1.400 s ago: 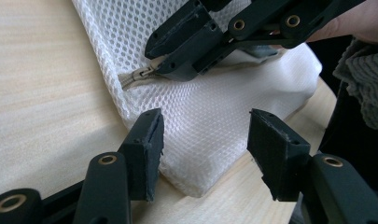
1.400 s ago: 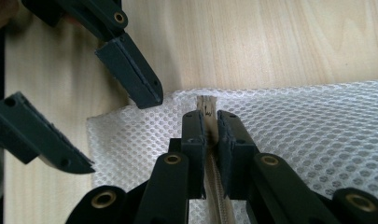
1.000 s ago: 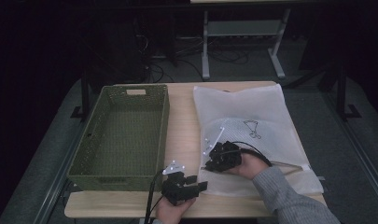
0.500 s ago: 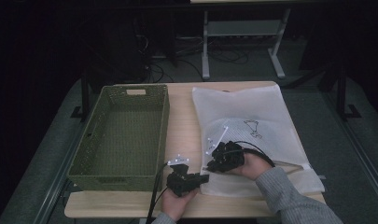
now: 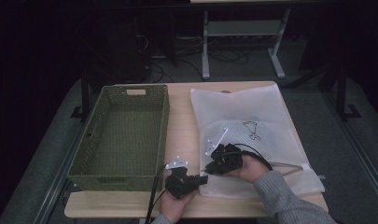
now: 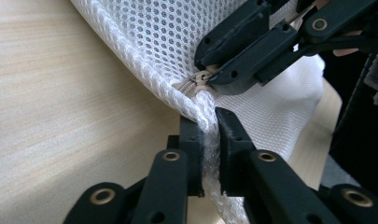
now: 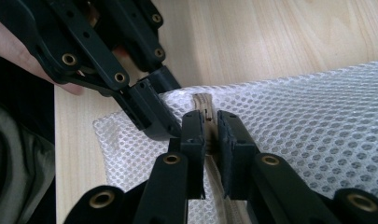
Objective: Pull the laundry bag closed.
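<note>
Hidden from me: contents of the white mesh zip bag (image 5: 252, 116), a dark shape too small to make out. Its beige zipper (image 7: 206, 109) vanishes between the right claw (image 7: 210, 123). Tabletop (image 5: 179, 112) near edge cut off below.

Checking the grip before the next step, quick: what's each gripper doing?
Left gripper: just closed, pinching the mesh bag corner.
Right gripper: closed on the bag's zipper end.

White mesh bag (image 5: 252, 121), green basket (image 5: 121, 135)
</note>
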Motion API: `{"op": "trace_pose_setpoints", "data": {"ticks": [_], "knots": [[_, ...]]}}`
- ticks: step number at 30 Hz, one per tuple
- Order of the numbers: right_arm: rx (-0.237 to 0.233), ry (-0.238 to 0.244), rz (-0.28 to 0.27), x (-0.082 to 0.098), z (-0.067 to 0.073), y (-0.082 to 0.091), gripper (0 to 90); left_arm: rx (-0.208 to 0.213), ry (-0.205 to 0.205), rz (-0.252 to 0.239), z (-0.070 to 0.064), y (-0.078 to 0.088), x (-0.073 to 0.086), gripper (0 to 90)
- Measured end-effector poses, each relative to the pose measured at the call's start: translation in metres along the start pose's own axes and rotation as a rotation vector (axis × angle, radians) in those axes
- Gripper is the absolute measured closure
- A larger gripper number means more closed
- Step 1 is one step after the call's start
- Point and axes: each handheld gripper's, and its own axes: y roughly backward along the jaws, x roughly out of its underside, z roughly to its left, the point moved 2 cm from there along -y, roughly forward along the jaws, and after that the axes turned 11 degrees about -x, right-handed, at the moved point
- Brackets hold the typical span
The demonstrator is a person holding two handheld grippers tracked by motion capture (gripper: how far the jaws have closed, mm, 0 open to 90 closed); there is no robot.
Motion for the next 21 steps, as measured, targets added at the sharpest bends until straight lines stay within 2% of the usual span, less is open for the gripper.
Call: {"op": "trace_pose_setpoints", "data": {"ticks": [1, 3, 4, 7, 14, 21], "knots": [[0.001, 0.003, 0.001, 0.0, 0.0, 0.001, 80.9, 0.001, 0.0, -0.003, 0.0, 0.0, 0.0, 71.6], [-0.004, 0.002, -0.002, 0.001, 0.001, 0.002, 81.0, 0.006, 0.01, -0.008, 0.0, 0.0, -0.002, 68.8], [0.0, 0.003, 0.0, 0.001, 0.001, 0.003, 81.1, 0.003, 0.009, -0.011, 0.0, 0.0, -0.003, 70.1], [0.015, 0.015, 0.008, 0.001, 0.003, 0.005, 81.3, 0.005, 0.007, -0.036, 0.001, 0.002, -0.003, 83.0], [0.028, 0.032, -0.009, 0.004, 0.005, 0.015, 81.5, 0.045, 0.028, -0.056, 0.002, 0.005, -0.005, 85.7], [0.044, 0.041, 0.0, 0.012, 0.009, 0.018, 81.5, 0.055, 0.037, -0.06, 0.0, 0.006, -0.005, 85.9]]}}
